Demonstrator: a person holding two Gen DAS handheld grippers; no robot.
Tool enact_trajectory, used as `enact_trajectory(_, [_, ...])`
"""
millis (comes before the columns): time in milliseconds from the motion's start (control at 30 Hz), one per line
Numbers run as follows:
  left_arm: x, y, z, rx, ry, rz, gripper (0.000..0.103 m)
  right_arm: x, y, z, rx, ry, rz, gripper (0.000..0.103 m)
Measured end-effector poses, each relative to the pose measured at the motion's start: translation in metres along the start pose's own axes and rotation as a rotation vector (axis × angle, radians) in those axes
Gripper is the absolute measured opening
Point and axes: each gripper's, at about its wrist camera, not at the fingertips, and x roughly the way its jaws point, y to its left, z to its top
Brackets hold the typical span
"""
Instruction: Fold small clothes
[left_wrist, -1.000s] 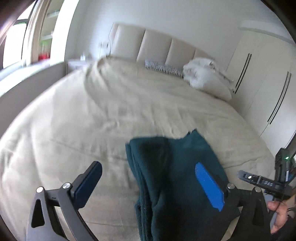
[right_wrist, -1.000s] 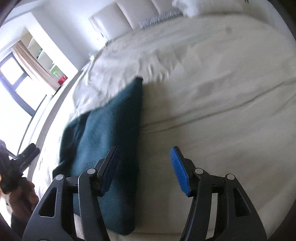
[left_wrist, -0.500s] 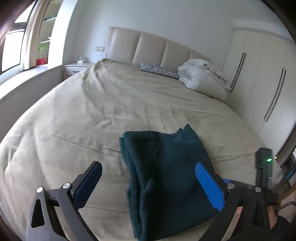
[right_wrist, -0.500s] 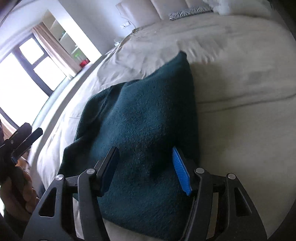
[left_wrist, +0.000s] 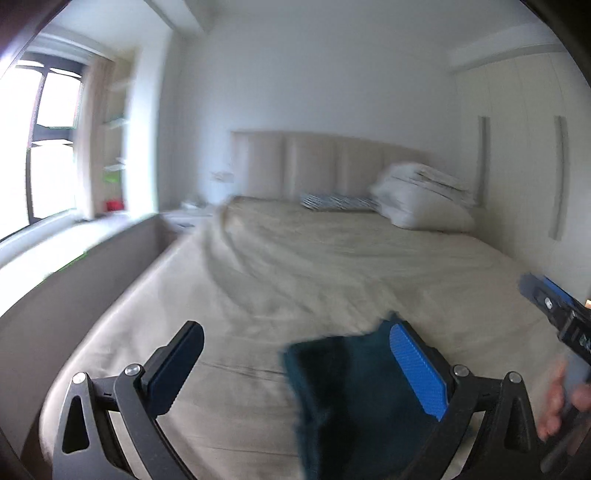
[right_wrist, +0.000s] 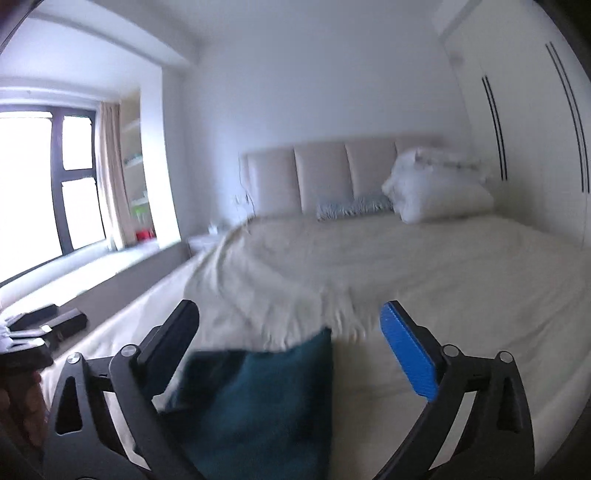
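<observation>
You are holding both hand-held grippers, left (left_wrist: 295, 369) and right (right_wrist: 291, 350), wide apart, the right's jaws opening, gripping nothing, above the fuzzy teal folded garment (right_wrist: 258, 406) lying on the wrinkled beige bed (left_wrist: 332, 266).

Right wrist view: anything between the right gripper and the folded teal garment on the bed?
Nothing visible. The folded teal garment lies on the beige bedspread just beyond the right gripper, whose jaws are opening with nothing clamped between them.

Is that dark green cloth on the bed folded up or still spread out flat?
Folded. The dark green cloth lies as a compact stack on the bed, with layered edges along its left side.
</observation>
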Motion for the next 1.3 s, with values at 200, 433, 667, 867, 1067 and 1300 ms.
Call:
enact_trajectory(200, [0.113,-0.003,-0.041,-0.002,0.337,0.071,0.091,-0.001,-0.007,0.004,0.065,0.108,0.04,0.102])
enact_trajectory(433, [0.172,0.029,-0.079,0.058,0.452,0.302,0.086,-0.015,-0.026,-0.007,0.126,0.128,-0.005,0.102])
enact_trajectory(667, [0.12,0.039,-0.062,-0.015,0.365,0.302,0.087,-0.02,-0.025,-0.011,0.093,0.136,-0.037,0.102])
enact_trajectory(867, [0.028,-0.004,-0.021,0.025,0.112,0.234,0.103,-0.019,0.0,-0.008,0.028,0.194,-0.099,0.102])
enact_trajectory(1067, [0.008,-0.035,-0.016,0.073,0.155,0.236,0.103,-0.014,0.024,-0.012,-0.071,0.29,-0.189,0.102])
enact_trajectory(1300, [0.042,-0.026,-0.035,-0.053,0.381,0.151,0.103,0.015,0.031,-0.03,-0.068,0.517,-0.176,0.102])
